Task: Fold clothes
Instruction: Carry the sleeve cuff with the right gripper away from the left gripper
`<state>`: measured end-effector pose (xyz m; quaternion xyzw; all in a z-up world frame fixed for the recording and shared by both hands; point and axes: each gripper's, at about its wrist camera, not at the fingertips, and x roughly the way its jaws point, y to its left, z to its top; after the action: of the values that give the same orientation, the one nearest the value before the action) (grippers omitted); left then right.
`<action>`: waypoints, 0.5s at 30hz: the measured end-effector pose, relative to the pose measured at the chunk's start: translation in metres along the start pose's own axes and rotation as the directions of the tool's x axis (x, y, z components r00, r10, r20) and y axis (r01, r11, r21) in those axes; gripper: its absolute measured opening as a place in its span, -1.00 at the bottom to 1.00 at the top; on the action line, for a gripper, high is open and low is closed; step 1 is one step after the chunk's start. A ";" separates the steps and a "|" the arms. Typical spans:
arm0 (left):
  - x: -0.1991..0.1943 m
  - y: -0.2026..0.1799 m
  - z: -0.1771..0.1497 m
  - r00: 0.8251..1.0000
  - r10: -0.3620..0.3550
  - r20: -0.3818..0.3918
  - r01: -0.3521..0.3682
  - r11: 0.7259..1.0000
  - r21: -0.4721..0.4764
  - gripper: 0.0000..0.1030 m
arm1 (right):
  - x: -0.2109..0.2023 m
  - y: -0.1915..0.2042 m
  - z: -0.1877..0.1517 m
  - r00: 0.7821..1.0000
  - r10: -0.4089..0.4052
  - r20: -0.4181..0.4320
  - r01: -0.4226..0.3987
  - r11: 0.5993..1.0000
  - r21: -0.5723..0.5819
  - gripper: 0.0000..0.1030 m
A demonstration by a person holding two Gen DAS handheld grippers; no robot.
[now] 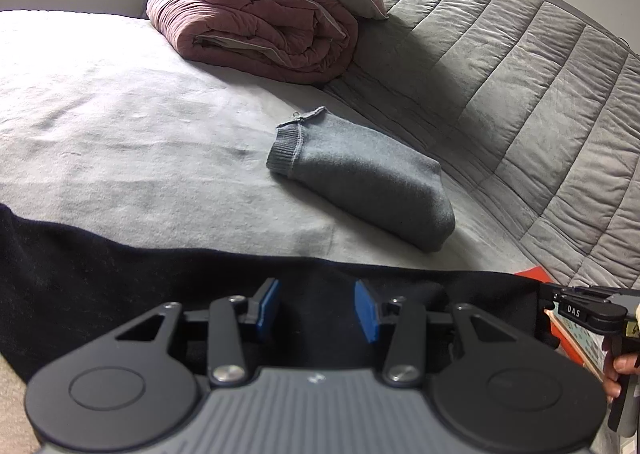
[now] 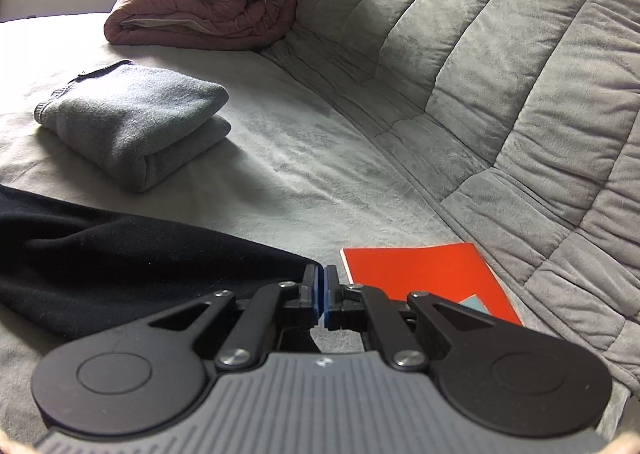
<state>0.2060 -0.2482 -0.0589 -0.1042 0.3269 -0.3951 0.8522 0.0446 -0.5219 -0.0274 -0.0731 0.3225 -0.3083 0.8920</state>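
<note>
One grey garment (image 2: 132,125) was seen folded at ten o'clock, while the black garment (image 2: 120,266), unfolded, was pinched by the clenched right gripper (image 2: 322,294), the left gripper (image 1: 316,310) parted above it.

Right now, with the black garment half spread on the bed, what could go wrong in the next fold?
1. The right gripper is shut at the very corner of the black garment; such a thin pinch may slip when pulled.
2. The left gripper stands open over the cloth and holds nothing, so one side may drag and wrinkle.
3. The red notebook lies close beside that corner; a sweep of the cloth may catch it or push it.
</note>
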 end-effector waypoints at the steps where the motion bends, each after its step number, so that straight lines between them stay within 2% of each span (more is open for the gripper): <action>1: 0.000 0.000 0.000 1.000 -0.001 0.000 0.001 1.000 0.000 -0.16 | 0.003 0.000 -0.001 1.000 0.005 -0.003 -0.005 1.000 0.004 -0.93; 3: 0.000 0.001 0.000 1.000 -0.003 -0.001 0.003 1.000 -0.004 -0.16 | 0.004 -0.002 -0.001 1.000 0.020 -0.007 -0.019 1.000 0.023 -0.90; 4: 0.000 0.001 0.000 1.000 -0.004 -0.001 0.004 1.000 -0.005 -0.16 | 0.004 -0.004 0.000 1.000 0.027 -0.009 -0.027 0.999 0.034 -0.81; 7: 0.000 0.001 0.000 1.000 -0.007 -0.002 0.007 1.000 -0.010 -0.16 | -0.002 -0.014 0.003 0.999 0.043 0.011 -0.044 0.995 0.087 -0.17; 11: 0.000 0.001 0.001 1.000 -0.004 -0.005 0.004 1.000 -0.008 -0.16 | -0.014 -0.032 0.001 0.995 0.092 0.026 -0.095 0.967 0.236 -0.15; 15: -0.002 -0.001 0.003 1.000 0.021 -0.019 -0.021 1.000 0.005 -0.16 | -0.013 -0.040 -0.012 0.986 0.164 -0.017 -0.148 0.922 0.357 -0.15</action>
<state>0.2059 -0.2480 -0.0554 -0.0950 0.3349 -0.3880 0.8534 0.0094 -0.5453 -0.0172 0.1219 0.2872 -0.2909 0.9044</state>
